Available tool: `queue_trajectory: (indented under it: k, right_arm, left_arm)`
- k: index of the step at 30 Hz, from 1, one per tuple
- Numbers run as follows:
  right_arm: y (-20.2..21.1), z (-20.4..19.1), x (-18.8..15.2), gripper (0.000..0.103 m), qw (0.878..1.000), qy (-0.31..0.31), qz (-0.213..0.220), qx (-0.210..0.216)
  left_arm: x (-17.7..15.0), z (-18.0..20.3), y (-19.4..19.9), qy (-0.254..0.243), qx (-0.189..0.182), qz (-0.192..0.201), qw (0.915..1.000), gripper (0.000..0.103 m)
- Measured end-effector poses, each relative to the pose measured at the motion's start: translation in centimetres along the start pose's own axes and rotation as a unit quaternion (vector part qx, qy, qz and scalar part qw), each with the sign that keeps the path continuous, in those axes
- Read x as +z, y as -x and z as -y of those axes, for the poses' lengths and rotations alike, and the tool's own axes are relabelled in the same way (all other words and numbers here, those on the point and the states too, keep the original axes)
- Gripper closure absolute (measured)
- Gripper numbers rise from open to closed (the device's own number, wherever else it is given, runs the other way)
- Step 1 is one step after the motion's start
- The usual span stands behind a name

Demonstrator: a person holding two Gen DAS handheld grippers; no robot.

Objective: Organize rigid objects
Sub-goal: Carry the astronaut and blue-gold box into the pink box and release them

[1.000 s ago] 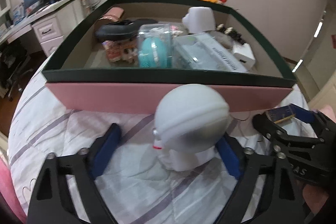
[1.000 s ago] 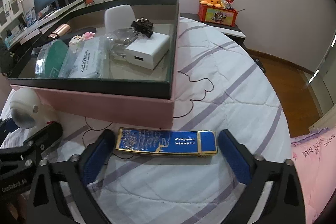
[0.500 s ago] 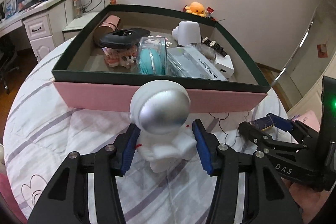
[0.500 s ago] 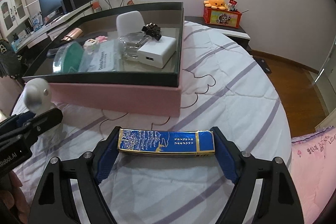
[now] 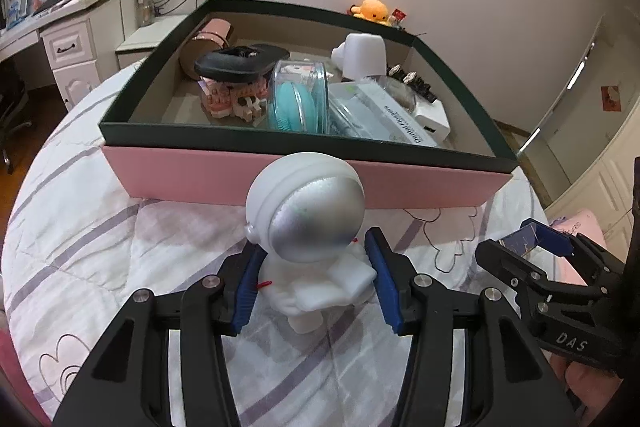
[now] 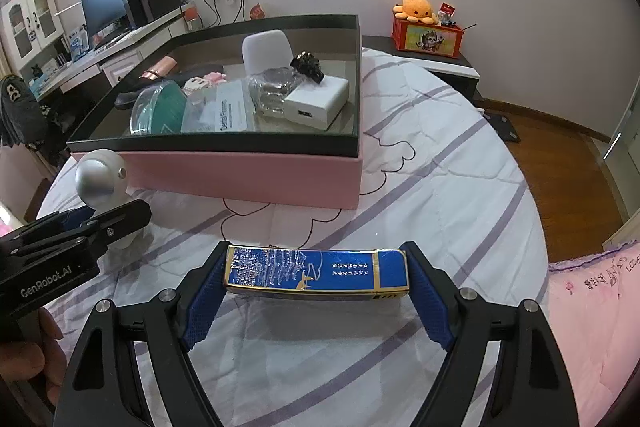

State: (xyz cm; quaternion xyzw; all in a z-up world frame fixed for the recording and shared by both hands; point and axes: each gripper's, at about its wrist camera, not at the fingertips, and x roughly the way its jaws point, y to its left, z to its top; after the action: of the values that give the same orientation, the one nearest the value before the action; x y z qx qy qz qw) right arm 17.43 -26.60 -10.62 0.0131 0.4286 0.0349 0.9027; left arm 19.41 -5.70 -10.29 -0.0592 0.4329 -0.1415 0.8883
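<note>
My left gripper (image 5: 314, 281) is shut on a white astronaut figure (image 5: 308, 223) with a silver visor and holds it upright over the bed. My right gripper (image 6: 316, 291) is shut on a flat blue and gold box (image 6: 316, 273), gripped at its two short ends. The pink box with a dark green rim (image 5: 304, 179) stands just beyond both grippers and holds several items. The astronaut also shows at the left of the right wrist view (image 6: 98, 183). The blue box and right gripper also show at the right of the left wrist view (image 5: 528, 239).
Inside the pink box lie a teal brush in a clear case (image 5: 298, 99), a white charger (image 6: 316, 101), a white cup (image 5: 362, 55), a black pouch (image 5: 240, 63). The bed has a white striped quilt (image 6: 440, 167). A desk with a monitor (image 6: 108, 7) is at left.
Both grippers closed: the left on the astronaut, the right on the blue box. Both have lifted slightly and the views pulled back from the pink box.
</note>
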Motion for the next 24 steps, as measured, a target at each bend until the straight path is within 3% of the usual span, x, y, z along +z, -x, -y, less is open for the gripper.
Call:
queue_trajectory:
  k: [15,24]
  right_arm:
    - [4.1,-1.8,1.5,0.020,0.999,0.015,0.040,0.024]
    - [5.7,-3.3,7.3,0.020,0.995,0.043,0.084,0.041]
  left_arm:
    - [1.1,-0.5,7.1,-0.005,0.009,0.062,0.9981,0.052]
    - [6.1,-1.2,9.6,-0.017,0.013,0.098,0.9950,0.052]
